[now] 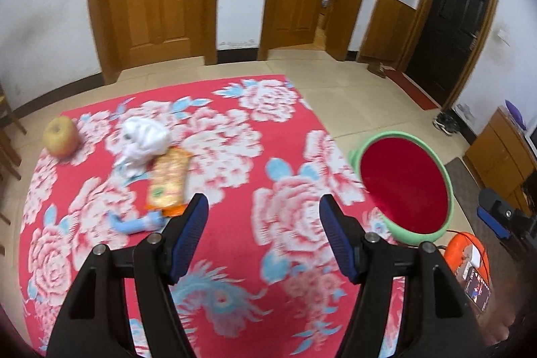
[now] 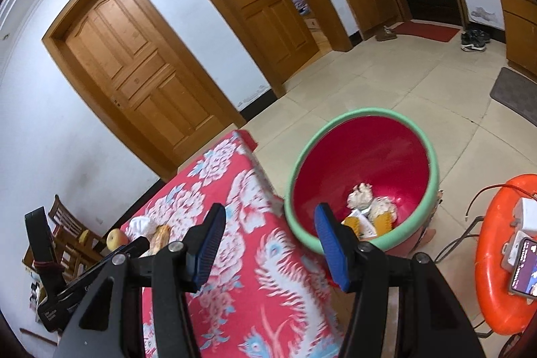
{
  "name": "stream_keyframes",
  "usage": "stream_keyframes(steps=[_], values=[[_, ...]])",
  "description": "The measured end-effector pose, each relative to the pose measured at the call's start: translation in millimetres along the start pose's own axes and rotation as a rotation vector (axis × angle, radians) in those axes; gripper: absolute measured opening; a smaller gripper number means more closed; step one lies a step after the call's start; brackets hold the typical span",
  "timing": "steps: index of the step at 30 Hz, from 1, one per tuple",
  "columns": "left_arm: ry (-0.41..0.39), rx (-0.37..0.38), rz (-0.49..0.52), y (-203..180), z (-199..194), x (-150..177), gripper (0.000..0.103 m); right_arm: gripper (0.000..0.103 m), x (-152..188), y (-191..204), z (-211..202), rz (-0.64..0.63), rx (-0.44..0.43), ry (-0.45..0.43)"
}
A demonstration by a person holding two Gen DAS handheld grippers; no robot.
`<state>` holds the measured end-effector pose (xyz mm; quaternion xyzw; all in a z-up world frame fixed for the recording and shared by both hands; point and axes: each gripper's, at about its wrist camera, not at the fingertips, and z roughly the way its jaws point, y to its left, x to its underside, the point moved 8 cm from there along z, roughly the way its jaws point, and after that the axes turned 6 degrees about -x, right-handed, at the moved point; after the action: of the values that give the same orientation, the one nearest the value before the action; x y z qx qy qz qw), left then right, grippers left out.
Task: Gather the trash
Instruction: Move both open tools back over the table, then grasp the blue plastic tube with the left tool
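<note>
On the red flowered tablecloth [image 1: 235,223] lie a crumpled white tissue [image 1: 144,141], an orange snack wrapper [image 1: 167,182] and a small blue piece [image 1: 136,223], all left of and beyond my left gripper [image 1: 263,217], which is open and empty. A red bin with a green rim [image 1: 406,187] stands off the table's right edge. In the right wrist view my right gripper [image 2: 268,227] is open and empty above the table's edge, next to the bin [image 2: 302,156], which holds crumpled paper [image 2: 360,195] and wrappers [image 2: 365,225].
A yellow apple [image 1: 61,136] sits at the table's far left. An orange stool [image 2: 496,257] with a phone [image 2: 523,267] stands right of the bin. Wooden chairs [image 2: 67,223] stand at the left. Wooden doors and a tiled floor lie beyond.
</note>
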<state>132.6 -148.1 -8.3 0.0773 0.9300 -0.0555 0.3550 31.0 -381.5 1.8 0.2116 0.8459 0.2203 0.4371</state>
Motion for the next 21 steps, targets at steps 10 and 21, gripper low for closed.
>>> stream_keyframes(steps=[10,21], values=[[0.033,-0.092,-0.103,76,16,13,0.068,0.059,22,31,18,-0.044,-0.028,0.058],[0.111,-0.168,-0.17,124,59,31,0.068,0.059,38,46,45,-0.068,-0.034,0.119]])
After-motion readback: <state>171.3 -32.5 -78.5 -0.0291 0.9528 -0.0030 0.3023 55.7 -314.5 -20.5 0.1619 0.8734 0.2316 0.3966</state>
